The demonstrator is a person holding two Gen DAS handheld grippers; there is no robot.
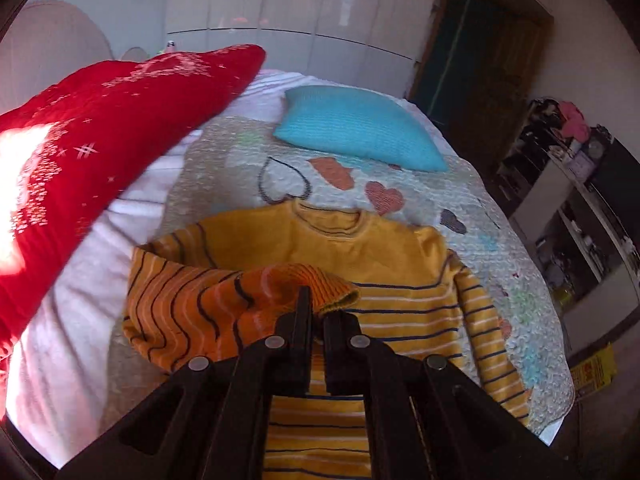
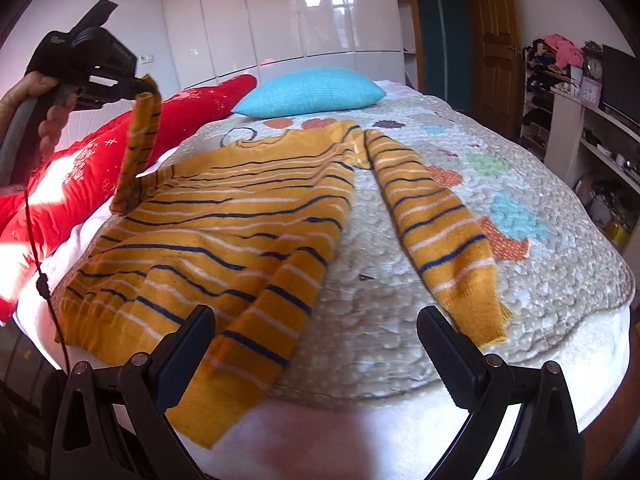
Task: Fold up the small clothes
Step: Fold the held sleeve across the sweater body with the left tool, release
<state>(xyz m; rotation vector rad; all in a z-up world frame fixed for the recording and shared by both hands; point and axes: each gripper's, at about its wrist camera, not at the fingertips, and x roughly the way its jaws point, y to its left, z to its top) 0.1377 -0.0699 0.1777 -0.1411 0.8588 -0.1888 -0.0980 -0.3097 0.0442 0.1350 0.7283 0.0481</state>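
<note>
A small yellow sweater with dark blue and white stripes lies flat on the quilted bedspread, also in the left wrist view. My left gripper is shut on the cuff of the sweater's left sleeve and holds it lifted above the body; the right wrist view shows this gripper with the sleeve hanging from it. My right gripper is open and empty, low over the near bed edge, between the sweater's hem and the right sleeve.
A turquoise pillow lies at the head of the bed, a red patterned cushion along the left side. White wardrobes and a wooden door stand behind. Cluttered shelves are at the right.
</note>
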